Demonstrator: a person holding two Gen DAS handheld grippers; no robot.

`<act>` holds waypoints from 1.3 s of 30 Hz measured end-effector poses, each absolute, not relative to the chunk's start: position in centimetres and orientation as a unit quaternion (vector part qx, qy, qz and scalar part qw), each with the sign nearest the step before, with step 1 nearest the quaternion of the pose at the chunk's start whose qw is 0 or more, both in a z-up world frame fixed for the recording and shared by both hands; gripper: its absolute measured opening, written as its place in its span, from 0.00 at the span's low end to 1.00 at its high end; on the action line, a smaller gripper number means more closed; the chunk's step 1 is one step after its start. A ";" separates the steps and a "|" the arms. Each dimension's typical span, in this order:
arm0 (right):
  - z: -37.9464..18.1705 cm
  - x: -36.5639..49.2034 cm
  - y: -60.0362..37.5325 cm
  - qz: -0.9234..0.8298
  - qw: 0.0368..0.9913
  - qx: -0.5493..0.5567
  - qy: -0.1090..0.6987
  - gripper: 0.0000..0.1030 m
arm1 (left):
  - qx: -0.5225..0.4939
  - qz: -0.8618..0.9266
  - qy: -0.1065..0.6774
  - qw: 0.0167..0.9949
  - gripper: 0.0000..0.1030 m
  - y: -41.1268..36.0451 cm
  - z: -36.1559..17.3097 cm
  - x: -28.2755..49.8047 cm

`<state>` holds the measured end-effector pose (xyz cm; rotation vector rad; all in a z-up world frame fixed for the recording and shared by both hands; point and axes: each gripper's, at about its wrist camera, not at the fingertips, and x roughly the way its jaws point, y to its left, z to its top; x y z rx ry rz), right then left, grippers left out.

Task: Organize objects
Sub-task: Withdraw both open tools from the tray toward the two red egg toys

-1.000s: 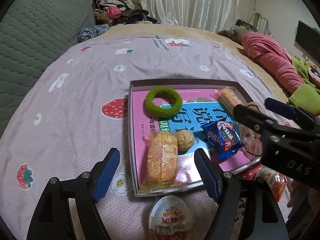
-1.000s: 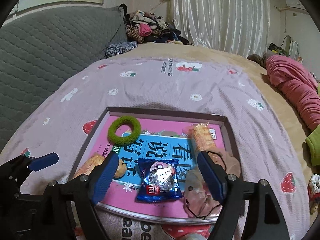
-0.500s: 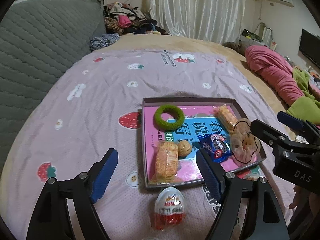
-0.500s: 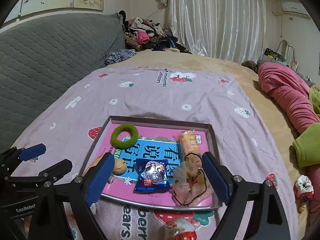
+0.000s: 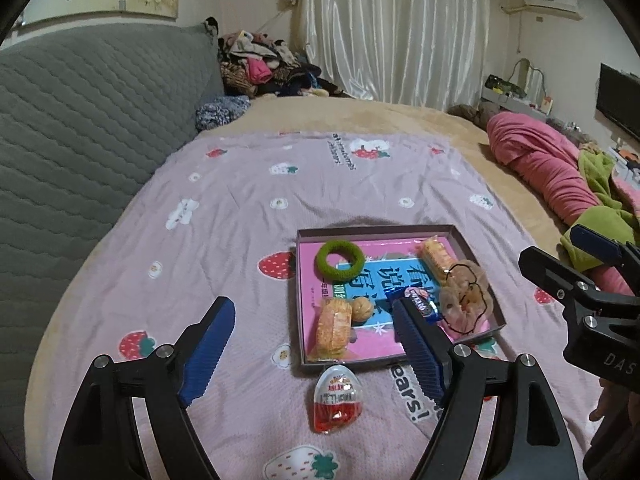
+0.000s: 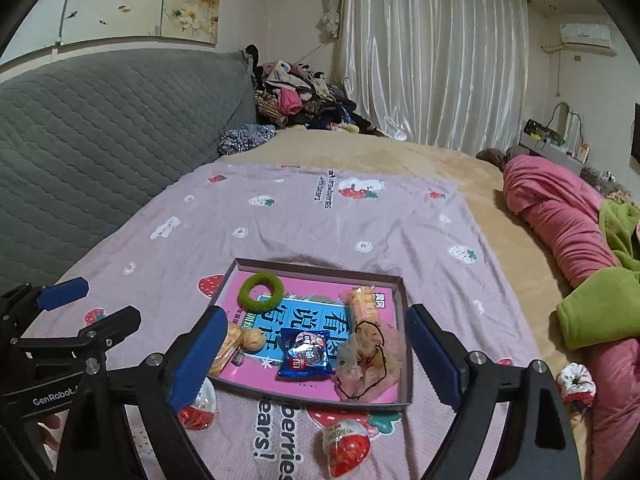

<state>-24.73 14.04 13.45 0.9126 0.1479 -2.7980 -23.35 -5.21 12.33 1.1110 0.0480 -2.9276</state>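
Snacks fill a shallow tray [image 6: 404,300] on the bed's lilac sheet [image 6: 304,224]: green ring [image 6: 261,292] at its far left corner, blue biscuit packet [image 6: 306,356] near its front edge. Both the left hand-held gripper [image 5: 316,354] and right hand-held gripper [image 6: 312,356] hang above with fingers spread, gripping nothing.

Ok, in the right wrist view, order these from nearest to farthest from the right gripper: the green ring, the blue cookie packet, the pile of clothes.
1. Blue cookie packet: near edge of the tray, just ahead of the right gripper.
2. Green ring: far left corner of the tray.
3. Pile of clothes: far back, by the curtain.
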 end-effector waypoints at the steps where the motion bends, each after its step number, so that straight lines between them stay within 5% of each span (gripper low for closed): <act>1: 13.8 -24.3 14.0 -0.946 0.098 0.306 0.051 0.88 | 0.353 -0.936 0.015 0.005 0.80 -5.2 12.6 -22.9; 39: 16.9 -8.4 16.9 -0.952 0.085 0.287 0.069 0.99 | 0.342 -0.940 -0.010 0.011 0.81 -2.5 15.3 -7.2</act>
